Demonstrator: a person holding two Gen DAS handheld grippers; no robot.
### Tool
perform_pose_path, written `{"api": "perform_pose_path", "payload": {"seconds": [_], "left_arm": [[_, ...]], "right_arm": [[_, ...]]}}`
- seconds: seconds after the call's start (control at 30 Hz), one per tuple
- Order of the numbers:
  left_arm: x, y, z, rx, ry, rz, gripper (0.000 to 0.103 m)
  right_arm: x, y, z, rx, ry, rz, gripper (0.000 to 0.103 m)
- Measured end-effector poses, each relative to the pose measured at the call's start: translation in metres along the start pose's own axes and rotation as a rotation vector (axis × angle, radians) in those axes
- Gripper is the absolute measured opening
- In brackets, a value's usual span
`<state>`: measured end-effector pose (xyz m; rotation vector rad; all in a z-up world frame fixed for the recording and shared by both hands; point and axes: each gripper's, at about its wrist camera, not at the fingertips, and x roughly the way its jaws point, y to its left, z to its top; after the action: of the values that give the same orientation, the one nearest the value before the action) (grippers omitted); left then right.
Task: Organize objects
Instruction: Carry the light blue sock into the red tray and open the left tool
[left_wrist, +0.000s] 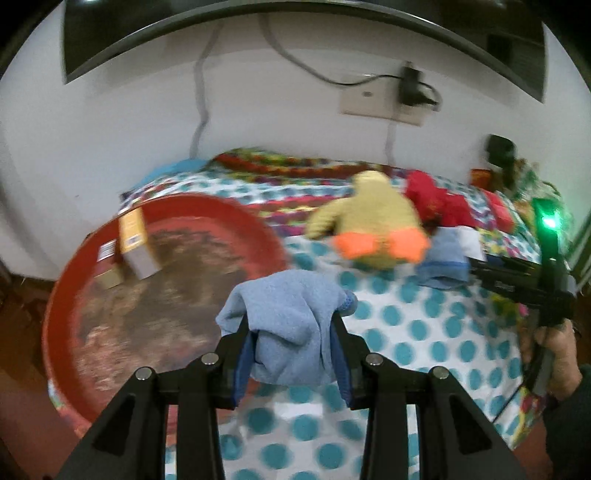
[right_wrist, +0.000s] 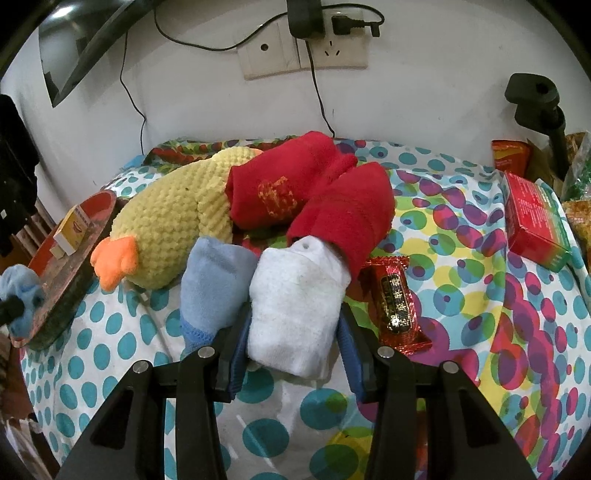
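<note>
Left gripper (left_wrist: 291, 332): angled downward, raised over the red tray's (left_wrist: 62, 295) near rim.
Right gripper (right_wrist: 295, 332): angled down at the spotted bedcover (right_wrist: 110, 332).
Person's hand (left_wrist: 561, 350): wrapped round the right gripper's handle at the bed's right edge.
Open room: bare bedcover between the tray and the yellow plush duck (right_wrist: 173, 218).
Left jaws: clamped on a light blue cloth (left_wrist: 291, 317).
Right jaws: clamped on a white sock (right_wrist: 295, 295), beside a blue sock (right_wrist: 214, 288).
Tray contents: small yellow box (left_wrist: 135, 243).
</note>
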<state>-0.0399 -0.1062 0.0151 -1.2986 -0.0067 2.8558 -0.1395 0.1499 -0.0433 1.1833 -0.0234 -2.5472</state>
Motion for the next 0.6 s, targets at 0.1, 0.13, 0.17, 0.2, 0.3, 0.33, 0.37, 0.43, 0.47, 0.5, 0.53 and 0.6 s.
{"api": "perform_pose_path", "payload": {"seconds": [0.1, 0.13, 0.17, 0.2, 0.3, 0.33, 0.37, 0.43, 0.47, 0.5, 0.53, 0.6], "left_arm": [[0.001, 0.036, -0.004, -0.067, 0.022, 0.042, 0.038], [0.002, 0.044, -0.006, -0.081, 0.025, 0.052, 0.038], [0.002, 0.054, -0.009, -0.097, 0.03, 0.066, 0.038], [0.002, 0.066, -0.011, -0.113, 0.037, 0.086, 0.038], [0.003, 0.094, -0.013, -0.145, 0.043, 0.135, 0.038], [0.004, 0.105, -0.012, -0.152, 0.043, 0.16, 0.038], [0.004, 0.111, -0.012, -0.156, 0.045, 0.175, 0.038], [0.007, 0.129, -0.008, -0.169, 0.053, 0.208, 0.038], [0.01, 0.141, -0.006, -0.192, 0.059, 0.221, 0.038], [0.013, 0.153, -0.004, -0.212, 0.069, 0.216, 0.038], [0.015, 0.162, -0.001, -0.235, 0.072, 0.225, 0.038], [0.021, 0.179, 0.005, -0.25, 0.083, 0.246, 0.038]], "right_arm": [[0.0, 0.0, 0.0, 0.002, 0.0, 0.0, 0.042], [0.0, -0.001, 0.0, 0.001, 0.0, -0.001, 0.042], [0.0, 0.0, 0.0, 0.0, 0.002, -0.002, 0.042], [0.0, -0.001, 0.0, 0.001, 0.002, -0.001, 0.042], [0.0, -0.001, 0.0, 0.002, 0.005, 0.002, 0.042], [0.0, -0.001, 0.0, 0.003, 0.006, 0.002, 0.042], [0.001, -0.002, 0.0, 0.004, 0.007, 0.002, 0.042], [0.001, -0.002, 0.0, 0.004, 0.008, 0.001, 0.042], [0.001, -0.002, 0.0, 0.003, 0.009, 0.001, 0.042], [0.002, -0.002, 0.0, 0.003, 0.011, 0.001, 0.042], [0.002, -0.002, 0.0, 0.003, 0.012, 0.0, 0.042], [0.002, -0.002, -0.001, 0.002, 0.014, -0.001, 0.042]]}}
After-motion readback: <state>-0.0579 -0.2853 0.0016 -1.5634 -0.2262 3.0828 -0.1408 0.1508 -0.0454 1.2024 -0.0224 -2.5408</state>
